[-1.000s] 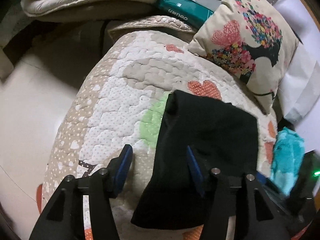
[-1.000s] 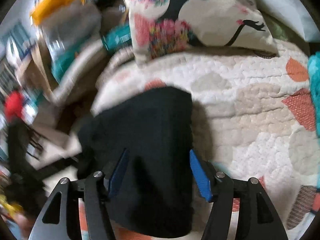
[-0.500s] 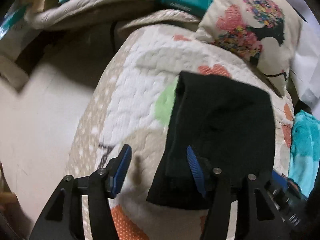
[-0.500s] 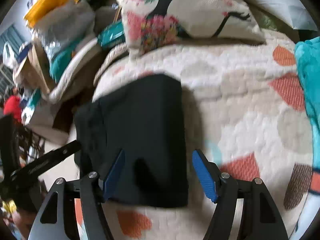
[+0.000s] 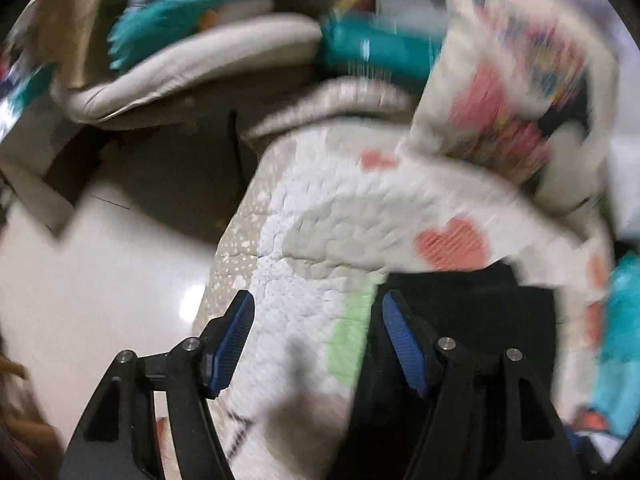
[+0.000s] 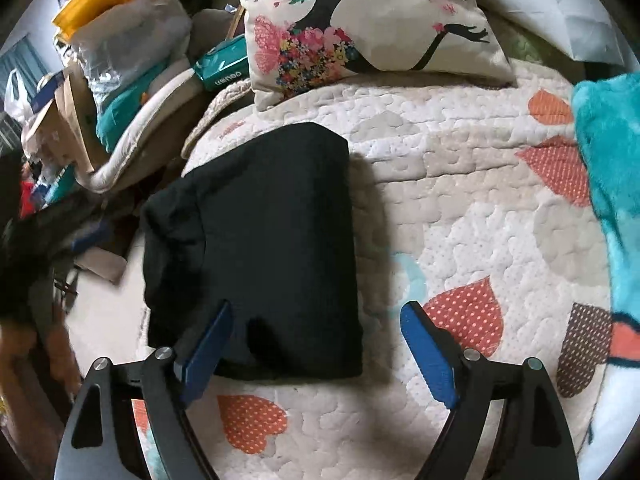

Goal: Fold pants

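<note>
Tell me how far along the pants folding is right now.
Mostly done, it seems: the black pants lie in a compact folded rectangle on the quilt. Nothing is in hand. The right gripper has just been opening, with the bundle's near edge loose between its fingers, and the left gripper is open over bare quilt. What is left is at most tidying the rumpled left edge.

The pants are matt black knit cloth, soft and lint-free. Under them the quilt is stitched, puffy cotton with dotted heart patches. Beyond the quilt, the cushion is printed woven fabric. Beside the quilt, the floor is glossy, smooth tile.
</note>
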### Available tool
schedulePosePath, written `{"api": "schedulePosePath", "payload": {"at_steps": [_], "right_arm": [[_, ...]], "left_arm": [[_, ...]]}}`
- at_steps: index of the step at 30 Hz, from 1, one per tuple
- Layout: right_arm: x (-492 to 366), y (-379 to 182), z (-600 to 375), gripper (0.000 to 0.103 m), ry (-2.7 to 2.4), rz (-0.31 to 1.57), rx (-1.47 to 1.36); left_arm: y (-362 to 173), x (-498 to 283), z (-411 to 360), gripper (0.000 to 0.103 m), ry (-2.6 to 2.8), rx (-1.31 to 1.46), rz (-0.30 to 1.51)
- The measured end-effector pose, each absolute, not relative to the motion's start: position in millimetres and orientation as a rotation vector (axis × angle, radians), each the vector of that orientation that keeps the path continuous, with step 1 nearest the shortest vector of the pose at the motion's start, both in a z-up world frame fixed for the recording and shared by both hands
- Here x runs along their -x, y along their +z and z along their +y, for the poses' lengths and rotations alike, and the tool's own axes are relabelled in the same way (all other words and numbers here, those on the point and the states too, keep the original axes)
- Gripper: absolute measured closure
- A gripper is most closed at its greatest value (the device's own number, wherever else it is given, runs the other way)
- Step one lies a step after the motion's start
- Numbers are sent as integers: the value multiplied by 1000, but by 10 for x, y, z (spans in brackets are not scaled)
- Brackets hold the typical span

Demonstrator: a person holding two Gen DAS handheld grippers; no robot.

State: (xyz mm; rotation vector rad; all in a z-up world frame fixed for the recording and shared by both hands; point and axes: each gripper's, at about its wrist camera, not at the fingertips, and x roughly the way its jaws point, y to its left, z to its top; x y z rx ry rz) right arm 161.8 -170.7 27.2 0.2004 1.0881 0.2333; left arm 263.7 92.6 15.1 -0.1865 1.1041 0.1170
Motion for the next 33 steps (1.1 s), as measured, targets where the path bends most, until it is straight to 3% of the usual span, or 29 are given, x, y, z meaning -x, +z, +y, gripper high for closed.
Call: {"api": "schedulePosePath", "payload": {"at_steps": [3, 7, 12, 18, 20, 23, 25, 33], "right_arm": [[-1648, 112, -1727, 13, 230, 1140, -226], [-1706, 26, -1765, 10, 243, 1156, -274], [-1628, 288, -1834, 10, 219, 1058, -266], [-1168, 698, -1875, 10, 216, 961, -216], [-966, 719, -1870, 10, 223, 967, -204], [-589, 696, -1868, 10, 227, 982, -182], [-399, 659, -1888, 10, 223, 986, -176], [64, 564, -1818, 10, 206, 992, -129]], "left_arm": [[-115, -2757, 807, 37, 111, 95, 1168], [-90, -2735, 754, 36, 104, 28, 1130], [202, -2429, 1009, 37, 80, 162, 1111], [725, -1368, 937, 36, 98, 171, 933], [875, -944, 807, 30, 174, 122, 831], [1050, -278, 602, 8, 320, 39, 635], [1132, 120, 519, 0, 323, 46, 547], [1305, 642, 245, 0, 237, 2, 553]]}}
